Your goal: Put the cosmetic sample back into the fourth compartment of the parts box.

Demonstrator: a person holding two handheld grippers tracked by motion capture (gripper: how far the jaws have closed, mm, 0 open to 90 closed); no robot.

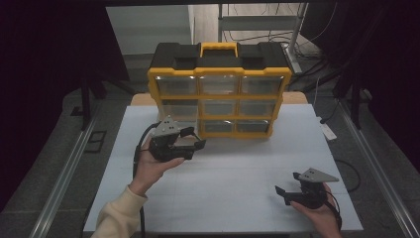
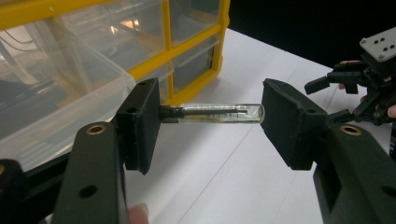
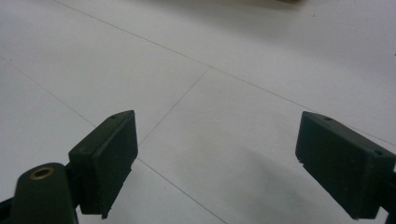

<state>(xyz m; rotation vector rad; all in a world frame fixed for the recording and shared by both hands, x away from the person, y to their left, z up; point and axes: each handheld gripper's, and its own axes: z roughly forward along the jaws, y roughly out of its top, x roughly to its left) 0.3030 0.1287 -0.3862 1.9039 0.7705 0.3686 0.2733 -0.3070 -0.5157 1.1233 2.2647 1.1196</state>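
High view: table (image 1: 237, 168), organizer (image 1: 219, 89), 2 grippers, 1 tube.
Table is white; the yellow organizer, with 9 clear drawers, stands at its far edge. Left gripper (image 1: 195, 139) hovers just near the organizer's left side, jaws pinching a small clear tube (image 2: 215, 113) end to end. Right gripper (image 1: 286, 194) sits at the near right, well apart, jaws spread with nothing between.

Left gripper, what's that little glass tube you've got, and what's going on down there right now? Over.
Left gripper shut on small clear tube, held end to end beside the yellow drawer organizer. Right gripper open over bare white table. Nothing in the way.
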